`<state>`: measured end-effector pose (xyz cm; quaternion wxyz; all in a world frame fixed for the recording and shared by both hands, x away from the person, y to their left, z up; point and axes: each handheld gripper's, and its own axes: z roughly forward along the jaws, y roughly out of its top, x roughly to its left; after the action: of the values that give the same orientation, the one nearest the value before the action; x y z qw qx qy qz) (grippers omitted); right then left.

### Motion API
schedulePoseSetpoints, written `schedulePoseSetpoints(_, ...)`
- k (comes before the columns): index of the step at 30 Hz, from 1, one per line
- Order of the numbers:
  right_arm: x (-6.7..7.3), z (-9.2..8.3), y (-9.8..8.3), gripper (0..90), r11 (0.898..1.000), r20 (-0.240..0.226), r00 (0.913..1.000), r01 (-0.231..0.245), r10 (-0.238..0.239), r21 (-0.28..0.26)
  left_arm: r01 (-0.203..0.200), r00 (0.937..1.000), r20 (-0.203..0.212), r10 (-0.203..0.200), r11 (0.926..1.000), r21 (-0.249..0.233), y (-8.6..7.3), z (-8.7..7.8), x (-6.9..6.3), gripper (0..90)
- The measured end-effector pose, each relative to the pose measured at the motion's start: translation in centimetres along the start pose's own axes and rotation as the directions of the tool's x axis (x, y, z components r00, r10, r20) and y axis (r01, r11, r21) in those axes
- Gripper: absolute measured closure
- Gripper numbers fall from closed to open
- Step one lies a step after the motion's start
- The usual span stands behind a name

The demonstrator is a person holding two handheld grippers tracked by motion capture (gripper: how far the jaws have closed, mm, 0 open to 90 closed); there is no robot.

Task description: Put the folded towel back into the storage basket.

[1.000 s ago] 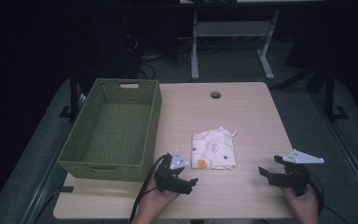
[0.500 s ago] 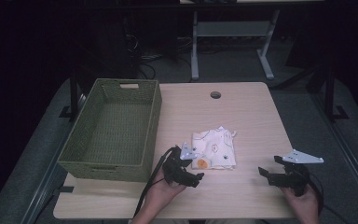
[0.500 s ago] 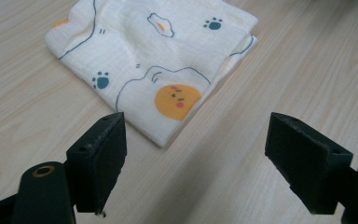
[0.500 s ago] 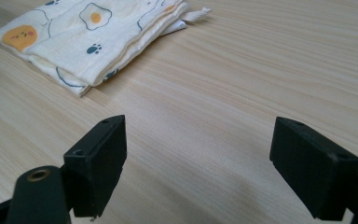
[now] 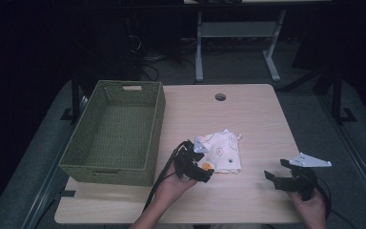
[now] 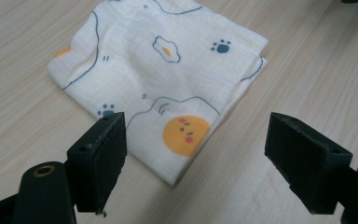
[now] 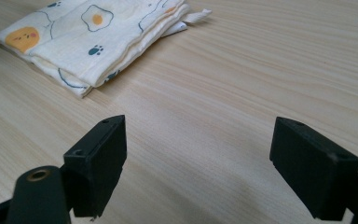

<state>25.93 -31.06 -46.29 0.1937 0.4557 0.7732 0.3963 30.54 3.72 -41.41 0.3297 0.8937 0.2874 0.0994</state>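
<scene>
A folded white cloth [image 5: 223, 151] printed with eggs, paw prints and an orange face lies on the wooden table [image 5: 248, 114], right of the basket. My left gripper [image 5: 205, 168] stands open at the cloth's near left corner; in the left gripper view the cloth [image 6: 163, 74] lies just beyond and between the jaws, its orange-face corner nearest. My right gripper [image 5: 277, 172] is open over bare table near the front right, well apart from the cloth [image 7: 93, 37], which shows at the upper left of the right gripper view.
A green woven basket [image 5: 116, 133] stands on the table's left side, open and with nothing visible inside. A round cable hole [image 5: 220, 97] sits near the table's far edge. Dark floor and a desk frame [image 5: 233, 43] lie behind the table.
My left gripper has moved forward and right to the cloth's near left corner, with its jaws now around that corner's edge. The right gripper has stayed put.
</scene>
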Motion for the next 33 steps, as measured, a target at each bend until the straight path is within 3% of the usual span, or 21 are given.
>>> schedulePoseSetpoints(16,-0.1,-0.1,0.0,18.0,1.000,-0.006,1.0000,-0.005,0.005,-0.009,0.007,1.0000,-0.001,-0.007,0.9997,0.025,2.0,1.8,0.7,23.5)
schedulePoseSetpoints(33,-0.2,-0.2,0.0,18.0,1.000,-0.013,0.9999,-0.011,0.010,-0.015,-0.005,1.0000,-0.002,0.006,0.9958,0.091,5.0,4.6,1.3,28.4)
